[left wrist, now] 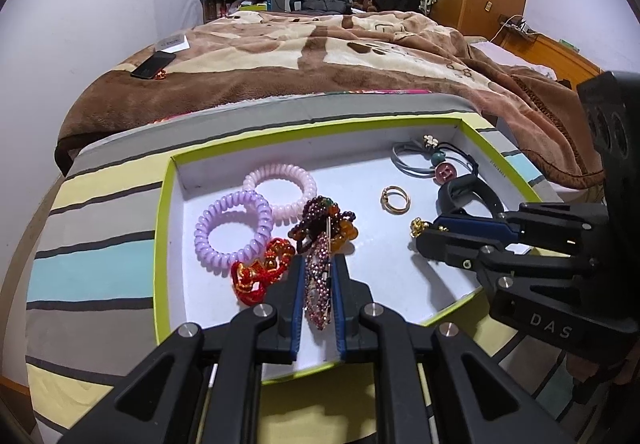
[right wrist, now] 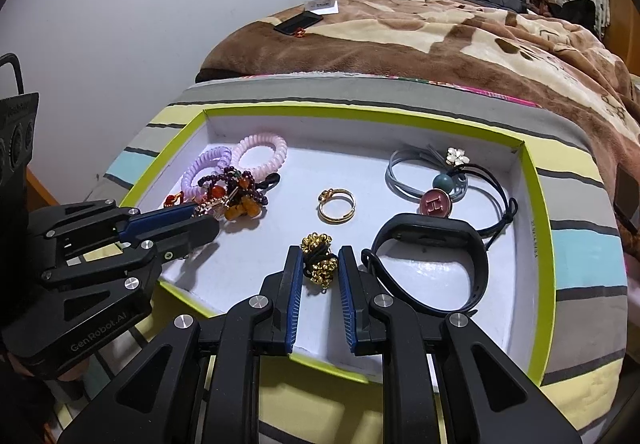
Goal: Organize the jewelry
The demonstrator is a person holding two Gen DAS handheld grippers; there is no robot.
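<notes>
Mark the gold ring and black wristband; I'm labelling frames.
gold ring (right wrist: pixel 337 205): right wrist view, on its band's near edge.
black wristband (right wrist: pixel 430 231): right wrist view, on its top face.

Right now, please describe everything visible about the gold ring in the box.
The gold ring is a thin, shiny metal band with a small ornament on its far-left side. It lies flat on the white floor of the green-rimmed box, near the middle. Nothing touches it; both grippers are elsewhere.
</notes>
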